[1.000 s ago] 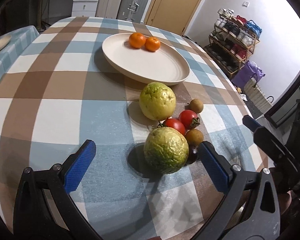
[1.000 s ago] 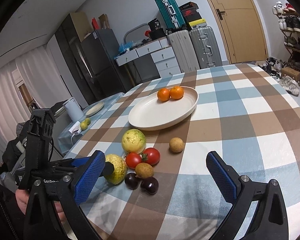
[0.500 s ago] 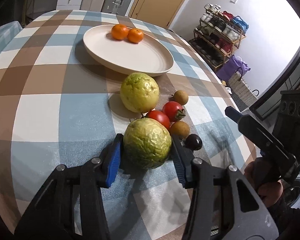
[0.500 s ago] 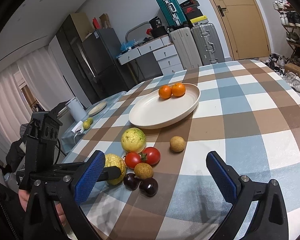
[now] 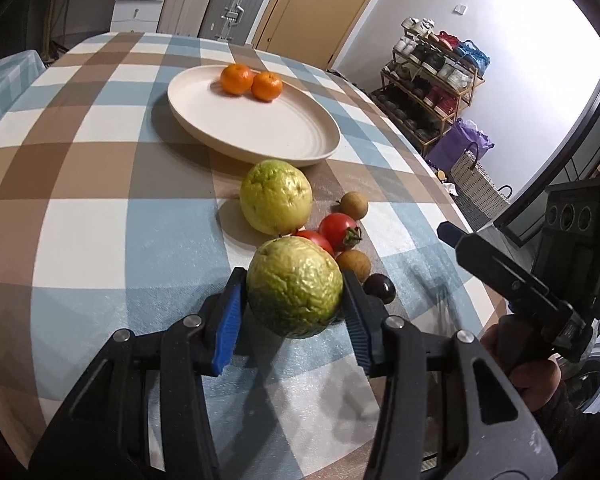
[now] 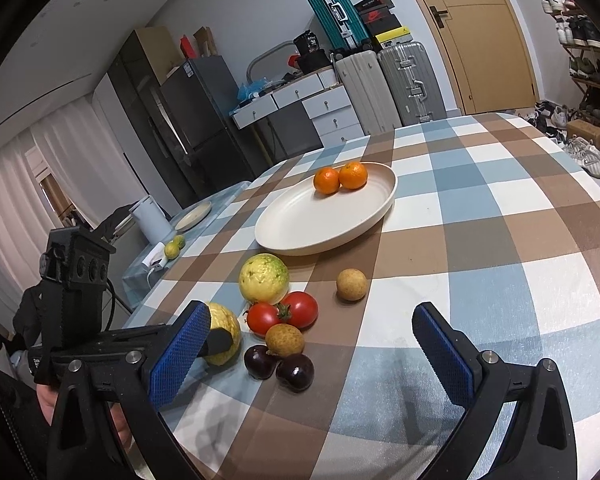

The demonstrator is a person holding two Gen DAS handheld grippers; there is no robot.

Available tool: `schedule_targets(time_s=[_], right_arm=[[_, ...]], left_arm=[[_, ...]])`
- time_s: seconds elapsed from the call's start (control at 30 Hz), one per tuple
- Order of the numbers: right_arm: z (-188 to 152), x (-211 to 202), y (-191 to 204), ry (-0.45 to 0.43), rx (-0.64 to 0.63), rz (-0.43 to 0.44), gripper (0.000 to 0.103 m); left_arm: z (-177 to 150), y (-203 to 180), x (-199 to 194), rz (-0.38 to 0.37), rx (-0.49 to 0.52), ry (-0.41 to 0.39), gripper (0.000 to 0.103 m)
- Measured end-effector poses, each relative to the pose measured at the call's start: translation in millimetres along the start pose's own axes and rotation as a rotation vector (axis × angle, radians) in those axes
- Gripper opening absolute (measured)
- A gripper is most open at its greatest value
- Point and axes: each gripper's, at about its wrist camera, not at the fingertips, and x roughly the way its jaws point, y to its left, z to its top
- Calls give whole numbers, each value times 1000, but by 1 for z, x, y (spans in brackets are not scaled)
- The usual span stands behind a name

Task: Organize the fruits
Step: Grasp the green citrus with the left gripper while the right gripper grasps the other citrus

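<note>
Near the worktop's front edge, the left gripper has its blue-padded fingers pressed against both sides of a bumpy green-yellow guava. Whether that fruit rests on the checked cloth or hangs just above it cannot be told; its underside is hidden by the gripper's frame. From the right wrist view most of this guava is covered by the right gripper's own left pad, and only a yellow slice shows. The hand holding the left tool is mostly cut off at that view's lower left edge.

Just behind the held fruit sits a second guava, paler and smoother, close to the near rim of the cream plate. Two oranges lie touching on the plate's far side. Beside the guavas are two tomatoes touching each other, one half hidden in the left view. Next come a tan longan against them, two dark cherries nearest the front edge, and another longan apart toward the plate.

Further right, the right gripper hovers low over the cloth, level, aimed across the worktop, its fingers spread wide with nothing between them. Its holder's hand shows dimly, gripping the handle beyond the worktop's right edge.
</note>
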Motion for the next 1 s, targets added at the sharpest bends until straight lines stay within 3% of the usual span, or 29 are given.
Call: schedule_targets(time_s=[0.53, 1.0], right_arm=[[12, 20, 12, 51, -28, 13, 103], [40, 98, 44, 221, -88, 45, 103]], left_arm=[[5, 29, -43, 14, -15, -104, 44], [-2, 77, -68, 22, -91, -140, 44]])
